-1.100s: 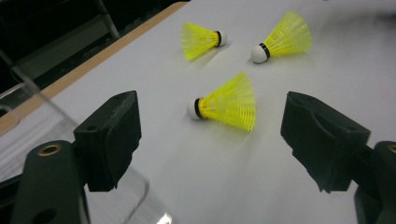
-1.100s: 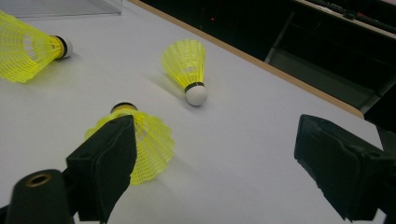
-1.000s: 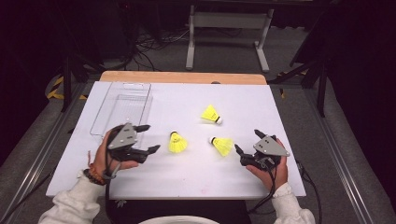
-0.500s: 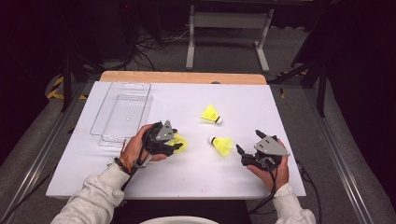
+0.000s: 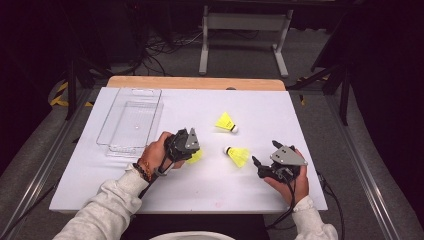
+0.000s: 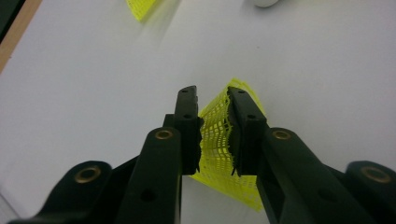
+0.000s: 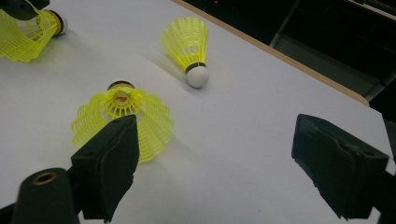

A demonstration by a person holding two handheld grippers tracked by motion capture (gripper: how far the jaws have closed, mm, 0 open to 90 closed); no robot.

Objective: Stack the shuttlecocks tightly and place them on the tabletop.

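Three yellow shuttlecocks: one seemingly pinched in closing left hand-held gripper, right hand-held gripper wide, empty.

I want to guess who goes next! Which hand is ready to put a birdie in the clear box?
Left, probably. The left gripper already pinches a yellow birdie and is nearer the clear box. The right gripper is open, holding nothing.

A lab-style recording bay: a white-topped table stands on grey carpet amid dark surroundings, with loose cables and a metal stand on the floor beyond the gripper.
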